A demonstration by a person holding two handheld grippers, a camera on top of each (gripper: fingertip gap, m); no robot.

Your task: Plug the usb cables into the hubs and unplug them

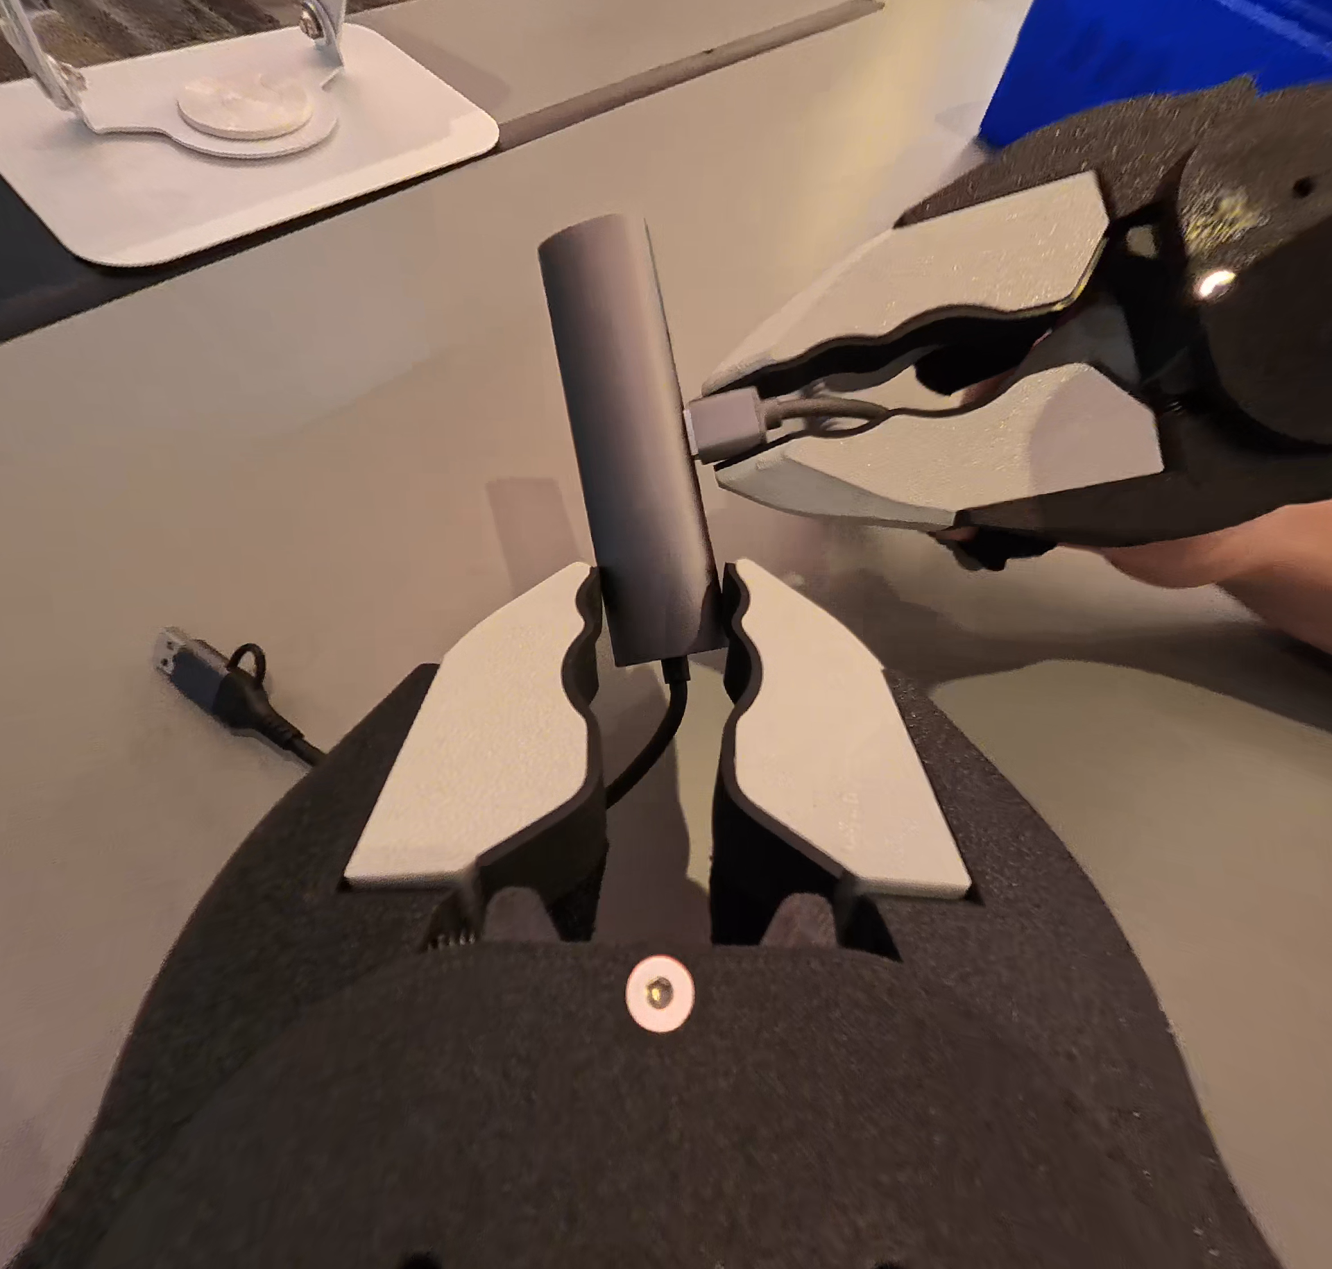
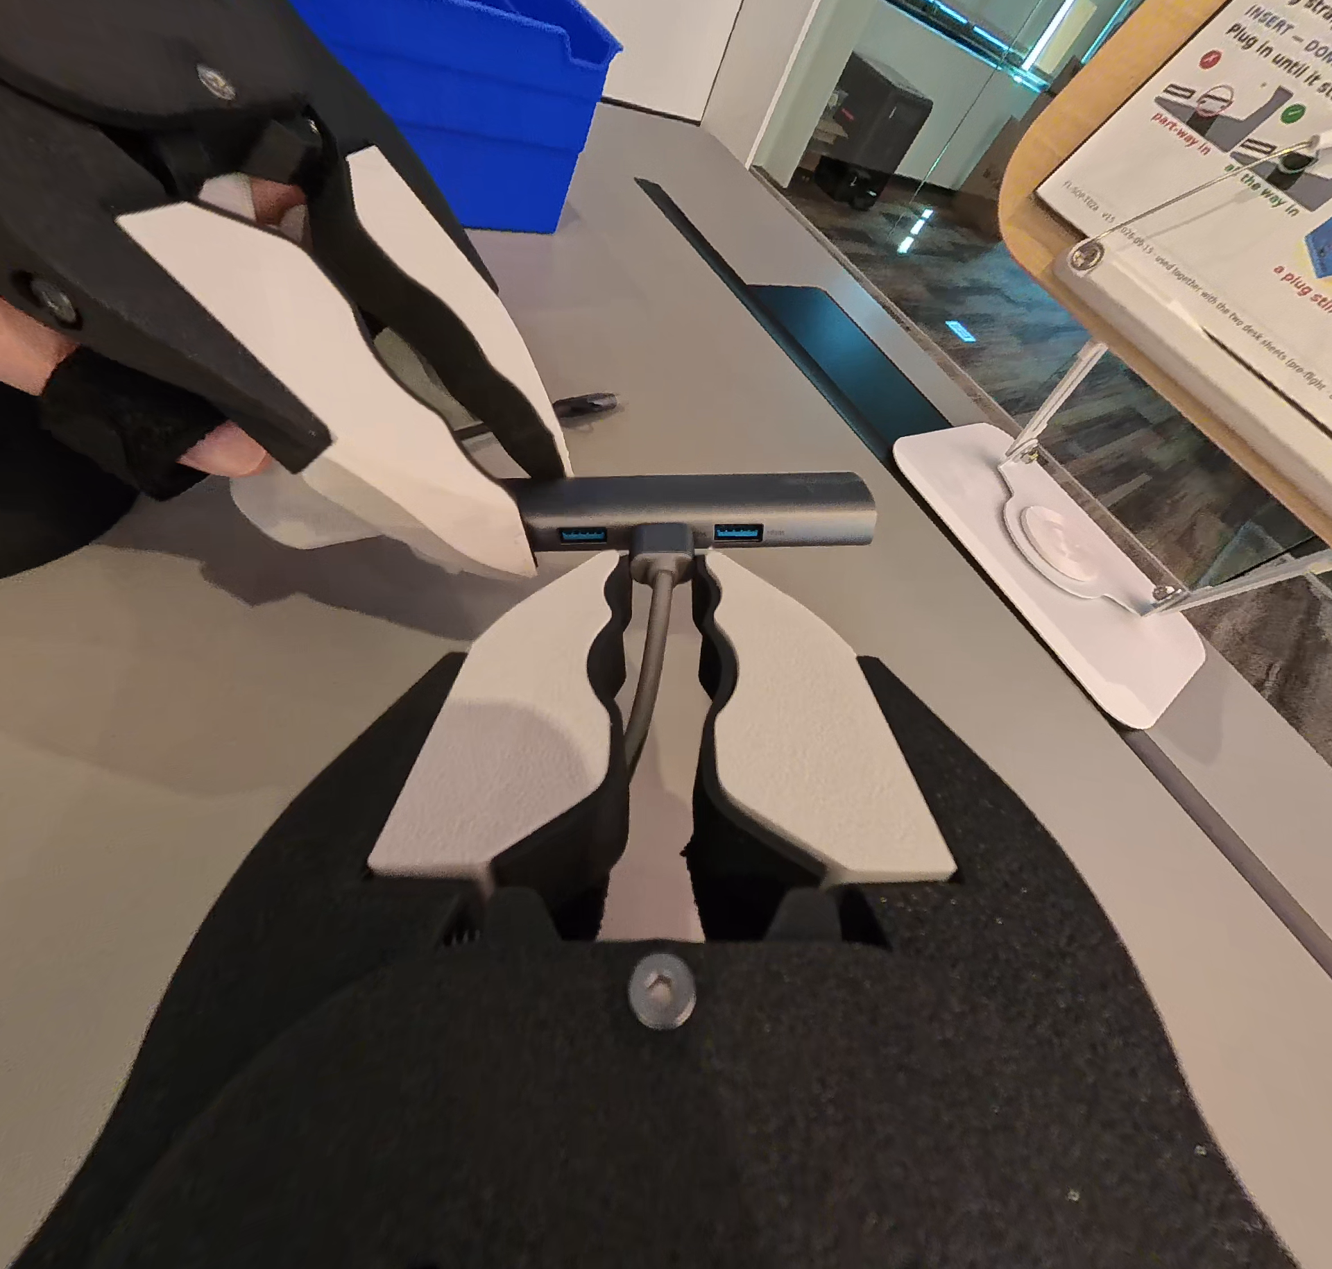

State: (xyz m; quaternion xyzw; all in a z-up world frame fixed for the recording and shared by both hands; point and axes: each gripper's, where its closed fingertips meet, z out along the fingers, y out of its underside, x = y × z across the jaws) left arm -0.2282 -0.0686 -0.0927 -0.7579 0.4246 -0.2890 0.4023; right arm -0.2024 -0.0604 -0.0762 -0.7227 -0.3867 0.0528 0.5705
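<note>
Office, grey desk (image 2: 721, 283), carpeted floor (image 2: 1009, 312), glass partition (image 2: 1009, 45), instruction stand (image 2: 1045, 571)

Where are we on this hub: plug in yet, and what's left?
Done: the left gripper clamps the hub by its cable end. In hand: the right gripper holds the grey plug, which sits in the middle port; whether it is fully seated I cannot tell. Left: the two blue ports are empty, the plug must come out again, and the hub's own plug lies loose on the table.
</note>
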